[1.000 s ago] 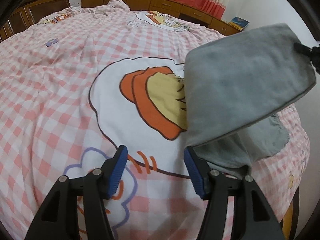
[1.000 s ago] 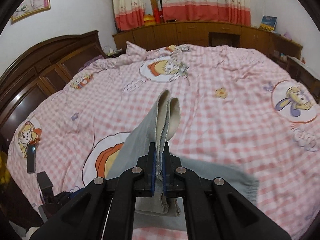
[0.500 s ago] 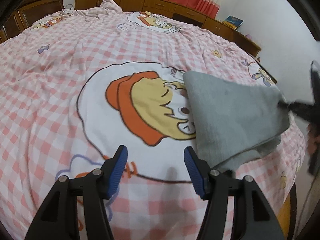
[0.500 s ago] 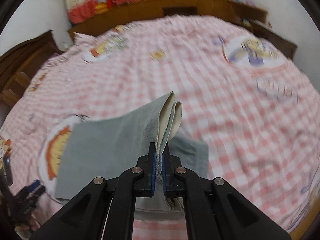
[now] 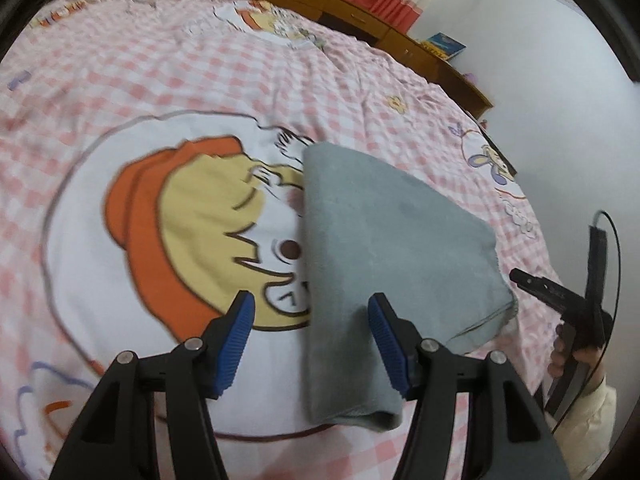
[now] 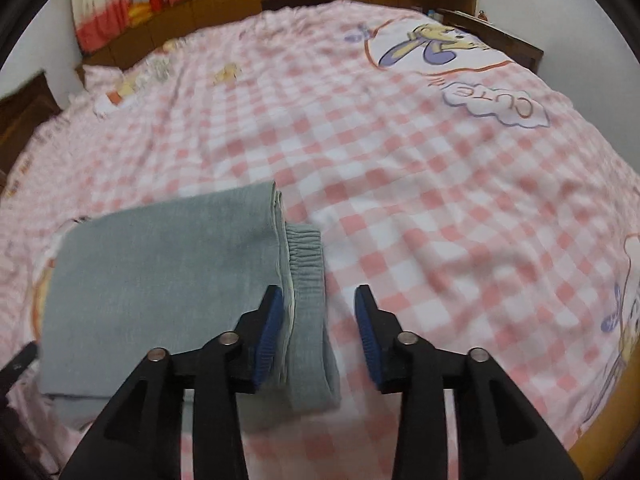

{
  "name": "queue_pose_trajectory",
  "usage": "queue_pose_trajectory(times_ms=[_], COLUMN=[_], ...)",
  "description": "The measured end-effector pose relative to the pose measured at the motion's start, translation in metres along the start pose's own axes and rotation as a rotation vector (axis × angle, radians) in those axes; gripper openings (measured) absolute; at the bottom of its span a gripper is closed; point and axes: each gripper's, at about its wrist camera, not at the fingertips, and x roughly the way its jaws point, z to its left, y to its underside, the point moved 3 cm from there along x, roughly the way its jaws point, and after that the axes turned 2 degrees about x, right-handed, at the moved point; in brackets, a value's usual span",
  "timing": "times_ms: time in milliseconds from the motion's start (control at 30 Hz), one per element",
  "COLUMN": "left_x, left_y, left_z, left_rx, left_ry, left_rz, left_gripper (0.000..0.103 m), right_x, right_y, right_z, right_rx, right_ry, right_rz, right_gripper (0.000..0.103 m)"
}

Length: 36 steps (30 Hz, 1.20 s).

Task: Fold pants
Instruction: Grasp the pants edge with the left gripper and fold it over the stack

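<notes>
Two grippers: both over the bed, neither holding cloth.
Pants: grey, folded into a flat stack near the bed's edge, waistband peeking out beside the top layer.
Right gripper: jaws opening, hem lying between them, pads not pressing it.
Left gripper: jaws parted, empty, above the fold's near corner.
Progress: fold laid down; judged nearly done.
Remaining: perhaps squaring edges, smoothing.
</notes>
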Motion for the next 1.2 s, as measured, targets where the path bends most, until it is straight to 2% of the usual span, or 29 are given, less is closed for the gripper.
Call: queue_pose_trajectory(times_ms=[67,167,300,367,400,433,467,500,533,633,800,933,1067,1200], left_x=[0.007,0.018,0.028,0.032,0.033,0.032,0.032,0.027,0.022,-0.003,-0.065,-0.119,-0.144,-0.126], left_y=[0.001,0.005,0.005,0.006,0.006,0.006,0.006,0.004,0.003,-0.003,-0.012,0.010,0.052,0.095], left_z=[-0.001,-0.002,-0.012,-0.024,-0.027,-0.030,-0.031,-0.032,-0.032,-0.036,-0.034,-0.009,0.019,0.050], left_rx=[-0.011,-0.037,-0.021,0.016,0.028,0.047,0.054,0.040,0.029,0.017,0.061,0.066,0.061,0.007], left_ry=[0.023,0.051,0.058,0.067,0.053,0.028,0.016,0.032,0.046,0.091,0.072,0.019,-0.049,-0.089], left_rz=[0.018,0.047,0.077,0.103,0.108,0.104,0.101,0.089,0.077,0.026,-0.066,-0.106,-0.084,0.026], left_gripper=[0.062,0.065,0.065,0.048,0.035,0.026,0.022,0.018,0.016,0.015,0.015,0.015,0.016,0.026], right_x=[-0.008,0.002,0.026,0.031,0.030,0.028,0.025,0.021,0.019,0.003,-0.036,-0.060,-0.066,-0.053], right_y=[0.007,0.021,0.033,0.037,0.037,0.037,0.036,0.034,0.031,0.026,0.030,0.052,0.092,0.130], right_z=[-0.007,-0.011,-0.006,-0.002,0.001,0.002,0.003,0.001,0.000,-0.001,0.026,0.056,0.089,0.099], right_rx=[0.046,0.095,0.106,0.114,0.101,0.094,0.092,0.106,0.118,0.144,0.100,0.032,-0.064,-0.128], right_ry=[-0.058,-0.147,-0.162,-0.158,-0.145,-0.144,-0.147,-0.157,-0.171,-0.227,-0.336,-0.414,-0.448,-0.341], right_rz=[0.000,0.071,0.130,0.132,0.119,0.110,0.098,0.092,0.091,0.074,0.042,0.027,0.053,0.073], right_gripper=[0.055,0.055,0.055,0.052,0.044,0.037,0.025,0.018,0.017,0.015,0.014,0.014,0.014,0.016])
